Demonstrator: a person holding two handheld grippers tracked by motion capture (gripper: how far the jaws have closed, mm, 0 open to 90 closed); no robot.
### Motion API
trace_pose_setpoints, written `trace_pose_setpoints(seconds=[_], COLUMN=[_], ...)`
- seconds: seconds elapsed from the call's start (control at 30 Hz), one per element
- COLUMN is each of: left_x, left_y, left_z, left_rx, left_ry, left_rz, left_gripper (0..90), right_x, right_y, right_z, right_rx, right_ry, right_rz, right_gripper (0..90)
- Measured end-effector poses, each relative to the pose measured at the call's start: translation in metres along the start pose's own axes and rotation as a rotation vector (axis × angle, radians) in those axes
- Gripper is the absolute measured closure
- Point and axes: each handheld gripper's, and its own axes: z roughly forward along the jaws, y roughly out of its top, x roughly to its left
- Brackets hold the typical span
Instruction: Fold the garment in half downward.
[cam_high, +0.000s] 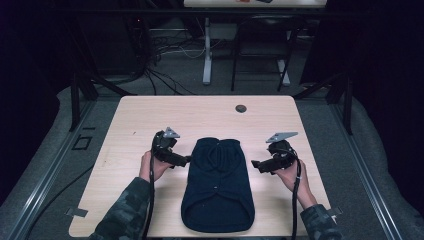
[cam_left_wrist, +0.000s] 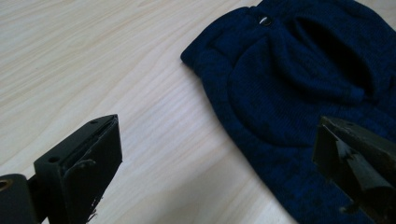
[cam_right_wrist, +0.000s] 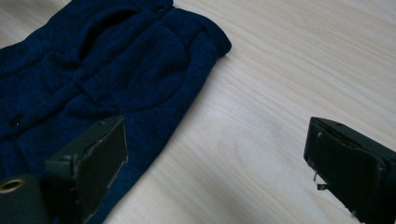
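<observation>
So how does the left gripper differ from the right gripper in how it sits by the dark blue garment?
The left gripper lies at the dark blue garment's left edge, jaws pointing right; the right gripper lies off its right edge, jaws pointing left. The left gripper looks almost against the cloth; the right gripper has a strip of bare table between. Both are wide open, hand-held, empty, aimed at the garment's upper part.

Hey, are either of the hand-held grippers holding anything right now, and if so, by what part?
Nothing is held. The left hand-held gripper and right hand-held gripper are both open, flanking the folded navy knit garment.
</observation>
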Motion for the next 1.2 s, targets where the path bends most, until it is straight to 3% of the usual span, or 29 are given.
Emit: trace_pose_setpoints(seconds=[0.23, 0.7, 0.83, 1.07, 1.2], left_x=[0.001, 0.003, 0.005, 0.01, 0.013], left_y=[0.014, 0.032, 0.034, 0.037, 0.039], left_z=[0.014, 0.043, 0.052, 0.069, 0.076], left_rx=[0.02, 0.061, 0.074, 0.1, 0.105], left_ry=[-0.019, -0.01, -0.009, 0.006, 0.006], left_rz=[0.005, 0.017, 0.003, -0.027, -0.045], left_gripper=[2.0, 5.2, 5.9, 8.9, 11.6], right_x=[-0.001, -0.004, -0.004, -0.003, -0.004], right_y=[0.014, 0.037, 0.041, 0.054, 0.061], right_z=[0.014, 0.044, 0.056, 0.073, 0.084], right_rx=[0.016, 0.046, 0.057, 0.079, 0.077], right_ry=[0.023, 0.04, 0.048, 0.047, 0.048], right_rz=[-0.009, -0.007, -0.001, -0.002, 0.024], right_gripper=[5.7, 11.4, 14.3, 26.3, 34.5])
